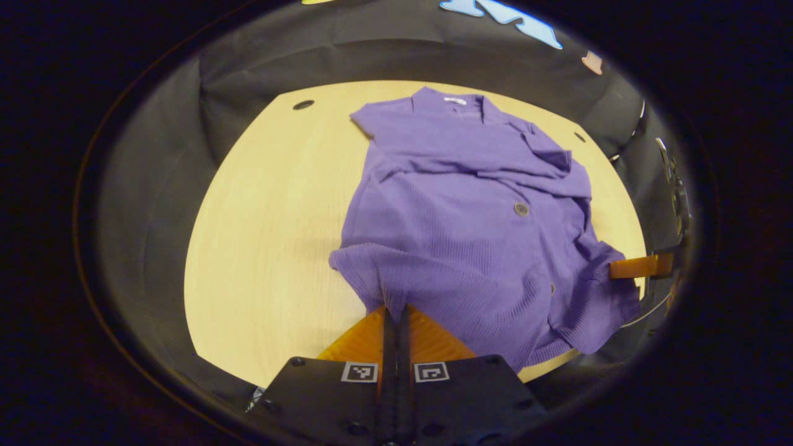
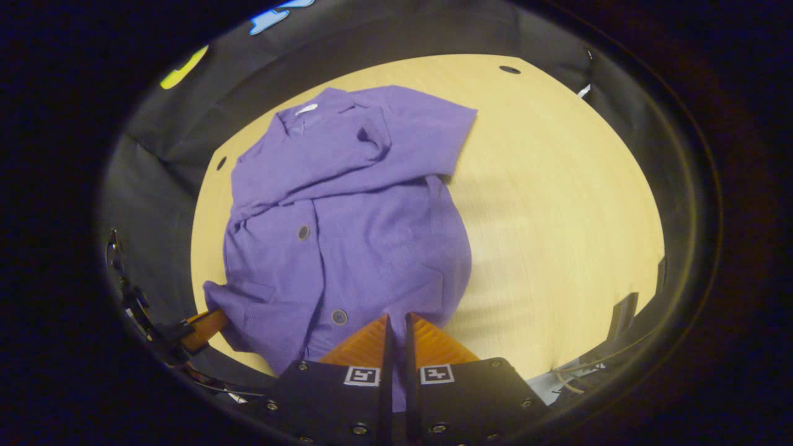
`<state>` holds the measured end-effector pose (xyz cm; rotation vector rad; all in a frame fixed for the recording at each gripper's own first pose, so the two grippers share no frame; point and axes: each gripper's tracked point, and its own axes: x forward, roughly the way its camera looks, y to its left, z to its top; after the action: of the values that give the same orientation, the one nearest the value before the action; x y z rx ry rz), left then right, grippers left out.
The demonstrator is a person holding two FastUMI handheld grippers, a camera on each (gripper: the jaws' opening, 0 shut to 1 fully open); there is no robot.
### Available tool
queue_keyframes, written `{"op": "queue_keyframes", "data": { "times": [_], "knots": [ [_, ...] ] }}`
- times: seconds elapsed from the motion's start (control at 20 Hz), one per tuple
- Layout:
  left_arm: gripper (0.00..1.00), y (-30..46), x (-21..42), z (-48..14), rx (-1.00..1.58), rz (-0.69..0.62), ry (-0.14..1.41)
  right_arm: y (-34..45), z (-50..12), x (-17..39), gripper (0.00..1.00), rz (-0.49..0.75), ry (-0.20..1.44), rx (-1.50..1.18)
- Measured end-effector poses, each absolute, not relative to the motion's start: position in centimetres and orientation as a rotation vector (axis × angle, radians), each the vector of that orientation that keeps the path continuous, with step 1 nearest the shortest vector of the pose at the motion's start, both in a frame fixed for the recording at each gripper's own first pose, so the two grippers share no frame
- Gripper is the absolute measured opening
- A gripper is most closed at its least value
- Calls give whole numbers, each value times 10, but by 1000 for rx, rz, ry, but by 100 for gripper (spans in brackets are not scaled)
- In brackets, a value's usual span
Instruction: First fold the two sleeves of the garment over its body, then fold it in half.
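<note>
Purple cardigan (image 1: 471, 217) lies on the wooden table (image 1: 266, 248), both sleeves already folded across its body. Left gripper (image 1: 394, 310) and right gripper (image 2: 396, 319) each pinch the hem, jaws pressed together on cloth. Next, likely, both lift it toward the collar. The neck label (image 1: 454, 100) is unreadable.

a ribbed purple garment (image 1: 471, 210) with grey buttons (image 1: 521, 209) on a pale wooden table (image 1: 266, 235).

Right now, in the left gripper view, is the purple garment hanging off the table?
No, the purple garment lies spread on the table, sleeves folded over its body.
</note>
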<state>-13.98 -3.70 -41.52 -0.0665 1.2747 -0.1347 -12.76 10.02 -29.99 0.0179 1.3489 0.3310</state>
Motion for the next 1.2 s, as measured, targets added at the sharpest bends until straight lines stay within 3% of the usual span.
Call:
{"op": "queue_keyframes", "data": {
  "times": [0.35,1.2],
  "knots": [
    [7,-46,-48,-393,-70,-164,1162,137,-268,-50,9,372,1215,45],
    [7,-71,154,-399,-86,-160,992,198,-244,140,9,313,1038,150]
  ]
}}
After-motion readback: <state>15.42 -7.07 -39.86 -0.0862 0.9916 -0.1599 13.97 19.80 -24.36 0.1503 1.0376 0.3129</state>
